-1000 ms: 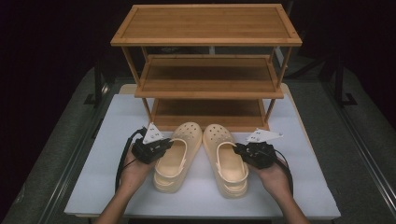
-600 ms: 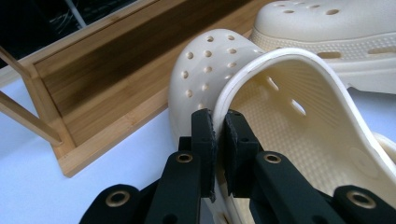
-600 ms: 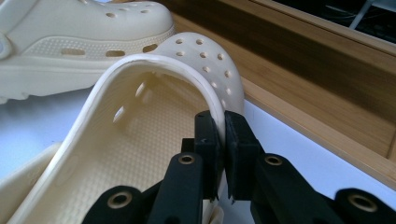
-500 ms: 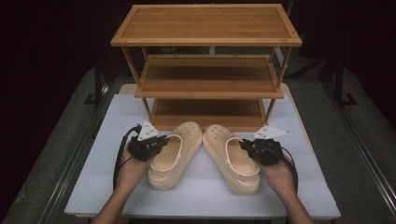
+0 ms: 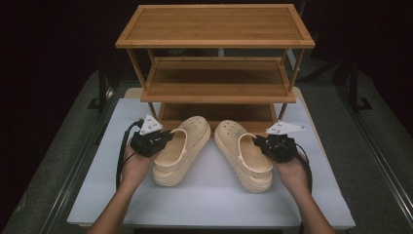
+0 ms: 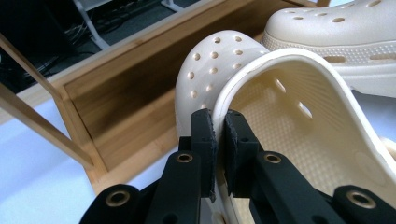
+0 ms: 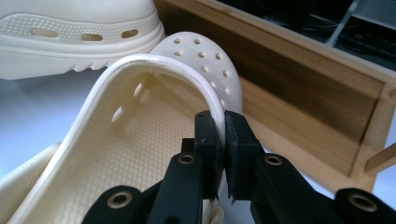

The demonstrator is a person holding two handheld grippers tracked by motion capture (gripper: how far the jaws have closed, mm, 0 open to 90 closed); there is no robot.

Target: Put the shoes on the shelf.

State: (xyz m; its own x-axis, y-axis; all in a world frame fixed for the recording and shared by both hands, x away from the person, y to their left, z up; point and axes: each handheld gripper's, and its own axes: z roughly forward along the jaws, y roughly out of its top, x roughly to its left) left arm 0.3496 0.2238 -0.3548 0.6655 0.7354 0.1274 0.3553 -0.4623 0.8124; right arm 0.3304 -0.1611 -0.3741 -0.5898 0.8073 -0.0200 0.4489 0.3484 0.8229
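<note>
In the high view, two cream clogs are in the lower middle of the frame, on the white desk (image 5: 204,204), with their toes pointing up toward the wooden shoe rack (image 5: 214,68) that fills the upper half of the picture. The left clog (image 5: 181,150) is just left of centre and the right clog (image 5: 243,153) is just right of centre; the toes are close to each other and the heels are farther apart. Both toes are near the lowest shelf of the rack.

The left gripper (image 5: 165,138) is at the outer side of the left clog, held in the person's left hand (image 5: 134,165). In the left gripper view its jaws are closed on the thin side wall of this clog (image 6: 280,116), with the rim pinched between the two black pads.

The right gripper (image 5: 259,143) is at the outer side of the right clog, held in the right hand (image 5: 292,173). In the right gripper view its jaws are also closed tight on the rim of that clog (image 7: 149,116), and the sole of the other clog is in the upper left of that frame.
</note>
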